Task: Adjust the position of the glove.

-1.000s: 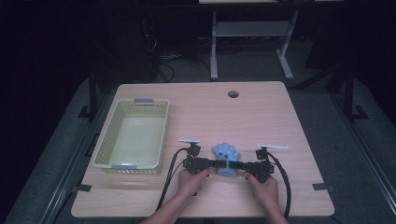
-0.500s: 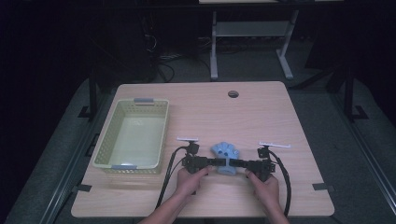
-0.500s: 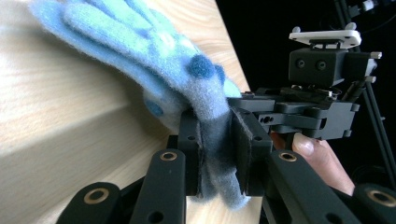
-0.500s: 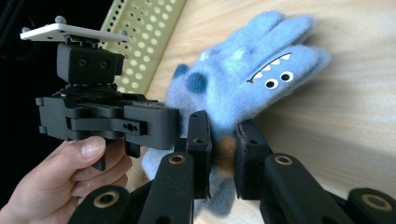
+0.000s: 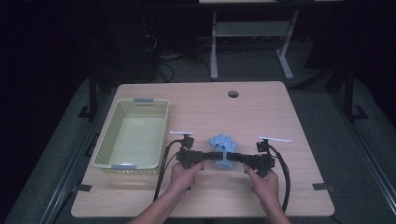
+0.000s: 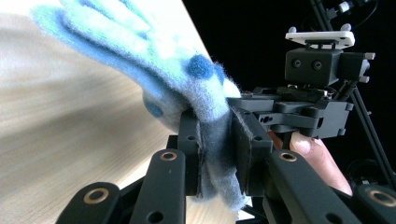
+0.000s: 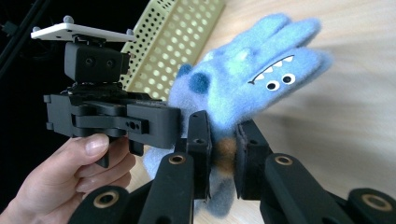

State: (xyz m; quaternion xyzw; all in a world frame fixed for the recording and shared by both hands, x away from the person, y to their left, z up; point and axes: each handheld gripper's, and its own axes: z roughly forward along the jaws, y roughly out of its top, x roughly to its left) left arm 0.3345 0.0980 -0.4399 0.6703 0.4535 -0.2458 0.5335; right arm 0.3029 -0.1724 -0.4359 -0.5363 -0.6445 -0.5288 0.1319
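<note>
A blue fuzzy monster-faced glove puppet (image 5: 223,150) hangs just above the table's front middle, held from both sides. My left gripper (image 5: 208,156) is shut on its lower edge from the left. My right gripper (image 5: 235,157) is shut on the same edge from the right. In the left gripper view the cloth (image 6: 205,116) is pinched between the pads, with the other gripper's body (image 6: 308,109) behind it. In the right gripper view the puppet (image 7: 243,88) shows white eyes and teeth, its hem squeezed between the pads.
A pale yellow-green perforated basket (image 5: 108,139) sits empty at the table's left. A round cable hole (image 5: 233,94) lies near the far edge. Black cables trail from both grippers toward the table's (image 5: 289,116) front edge.
Both hands have lifted slightly, raising the blue puppet off the tabletop. The grips on it are unchanged.
</note>
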